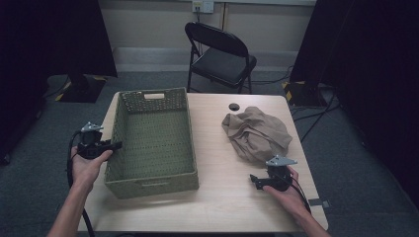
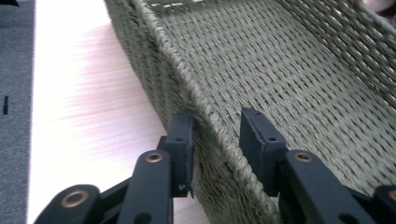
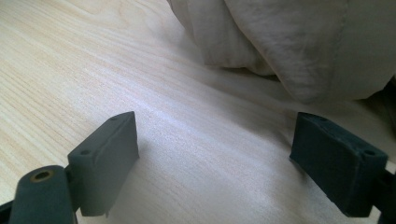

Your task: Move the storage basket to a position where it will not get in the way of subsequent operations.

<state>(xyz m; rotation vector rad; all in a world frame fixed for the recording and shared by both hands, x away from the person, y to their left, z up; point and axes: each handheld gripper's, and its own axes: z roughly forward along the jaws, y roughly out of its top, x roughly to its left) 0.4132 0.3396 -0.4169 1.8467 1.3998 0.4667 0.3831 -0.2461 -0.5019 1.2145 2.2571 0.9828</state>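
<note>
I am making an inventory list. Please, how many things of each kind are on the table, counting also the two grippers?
Woven basket: 1
Crumpled beige cloth: 1
Grippers: 2, the left gripper astride the basket's side wall, the right gripper open over the table
Total: 4

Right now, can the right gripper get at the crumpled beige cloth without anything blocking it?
Probably yes. The right gripper has its jaws wide apart on bare table, and the cloth lies just ahead with nothing between them.

We see a green woven basket [image 1: 148,143] with a criss-cross pattern. We see a crumpled tan cloth [image 1: 257,133] on a pale wooden table [image 1: 222,197].
</note>
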